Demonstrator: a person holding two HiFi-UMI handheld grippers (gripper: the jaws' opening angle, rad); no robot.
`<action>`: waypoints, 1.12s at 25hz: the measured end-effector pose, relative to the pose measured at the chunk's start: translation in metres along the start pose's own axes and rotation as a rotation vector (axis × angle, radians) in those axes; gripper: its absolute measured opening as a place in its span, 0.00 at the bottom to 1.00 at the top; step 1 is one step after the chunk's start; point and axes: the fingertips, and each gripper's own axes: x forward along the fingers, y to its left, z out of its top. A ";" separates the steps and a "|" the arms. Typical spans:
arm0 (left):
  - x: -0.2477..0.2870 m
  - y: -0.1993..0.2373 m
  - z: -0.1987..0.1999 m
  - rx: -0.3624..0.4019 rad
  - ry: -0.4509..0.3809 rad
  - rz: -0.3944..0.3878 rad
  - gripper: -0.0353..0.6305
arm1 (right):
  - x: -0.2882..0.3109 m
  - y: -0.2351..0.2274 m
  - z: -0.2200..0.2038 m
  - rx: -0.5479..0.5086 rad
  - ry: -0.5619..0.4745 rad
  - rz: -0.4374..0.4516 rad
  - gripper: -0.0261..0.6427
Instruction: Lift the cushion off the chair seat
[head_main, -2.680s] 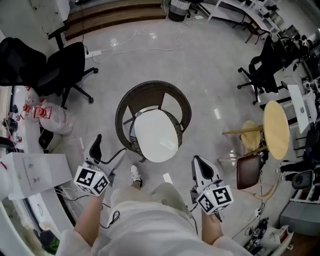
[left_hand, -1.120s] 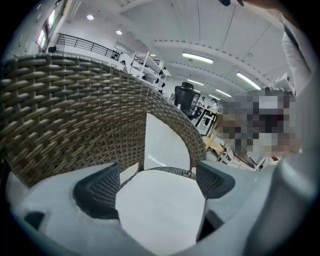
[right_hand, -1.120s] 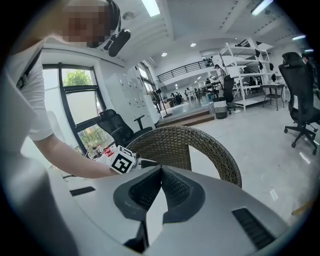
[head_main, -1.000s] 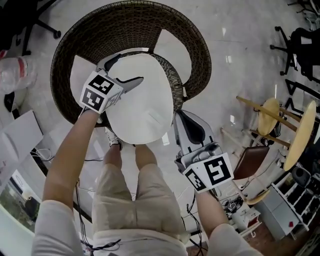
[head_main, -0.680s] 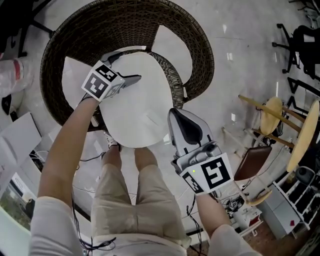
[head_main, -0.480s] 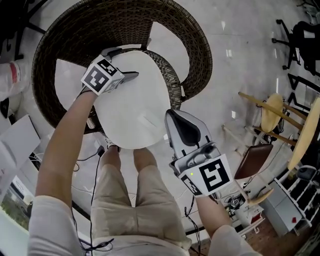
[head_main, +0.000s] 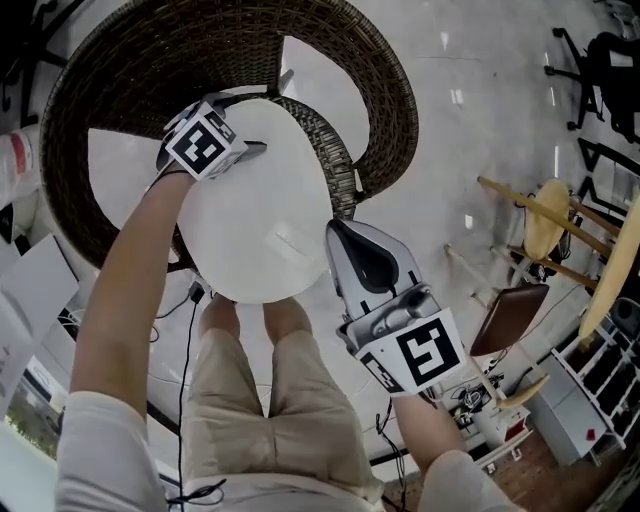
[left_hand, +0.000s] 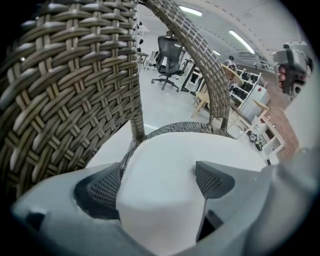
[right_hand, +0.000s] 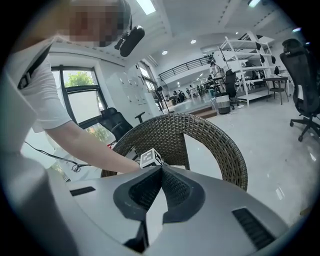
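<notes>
A white oval cushion (head_main: 250, 210) lies on the seat of a round brown wicker chair (head_main: 370, 70). My left gripper (head_main: 258, 150) is at the cushion's far left edge. In the left gripper view the thick white cushion (left_hand: 170, 185) fills the gap between the two pads, so the left gripper (left_hand: 157, 180) is shut on it. My right gripper (head_main: 330, 228) is at the cushion's near right edge. In the right gripper view the right gripper (right_hand: 161, 170) pinches a thin white strip of cushion (right_hand: 152, 222). The chair's woven back (right_hand: 220, 140) rises behind.
Wooden stools (head_main: 545, 220) and a brown seat (head_main: 510, 315) stand on the floor to the right. A black office chair (head_main: 610, 60) is at the top right. White papers (head_main: 30, 290) lie at the left. The person's legs (head_main: 260, 400) are just before the chair.
The person has stepped up from standing back. Both grippers have gone onto the cushion. In the last second the right gripper closed on the right edge, and the cushion shifted slightly left.
</notes>
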 end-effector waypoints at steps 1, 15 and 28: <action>0.003 0.000 -0.001 -0.005 0.010 -0.006 0.75 | 0.001 -0.001 0.000 0.001 -0.001 0.005 0.04; -0.006 0.008 0.000 -0.022 0.068 -0.046 0.39 | 0.002 0.008 -0.006 -0.008 0.015 0.062 0.04; -0.038 -0.008 0.013 0.053 0.023 -0.015 0.14 | -0.014 0.021 0.001 -0.026 0.010 0.058 0.04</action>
